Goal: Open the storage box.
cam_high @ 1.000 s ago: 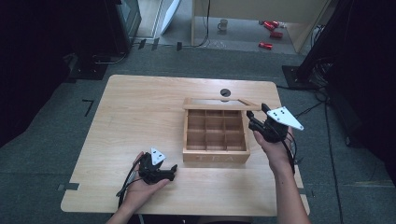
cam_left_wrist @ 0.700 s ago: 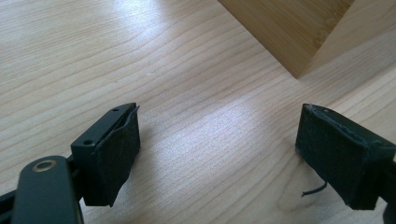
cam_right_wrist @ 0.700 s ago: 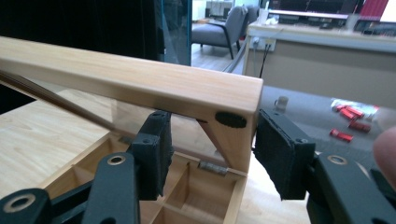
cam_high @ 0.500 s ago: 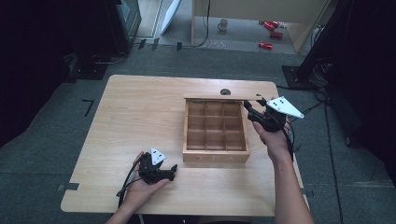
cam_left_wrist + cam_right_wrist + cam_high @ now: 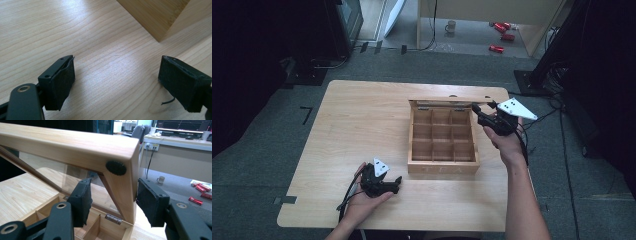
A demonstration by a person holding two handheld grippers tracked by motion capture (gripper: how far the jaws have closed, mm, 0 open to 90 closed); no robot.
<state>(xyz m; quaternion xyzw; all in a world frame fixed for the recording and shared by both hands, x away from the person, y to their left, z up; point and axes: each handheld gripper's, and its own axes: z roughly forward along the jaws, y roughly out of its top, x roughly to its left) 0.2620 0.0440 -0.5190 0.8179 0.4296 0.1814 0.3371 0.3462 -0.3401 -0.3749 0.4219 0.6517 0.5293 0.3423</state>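
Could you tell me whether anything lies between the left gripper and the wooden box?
Nothing visible does. The left gripper rests open on the table, and bare wood runs from it to the near corner of the wooden box. The right gripper straddles the raised lid.

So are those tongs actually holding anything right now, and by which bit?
The right tongs straddle the box lid at its side frame near the corner. The left tongs hold nothing.
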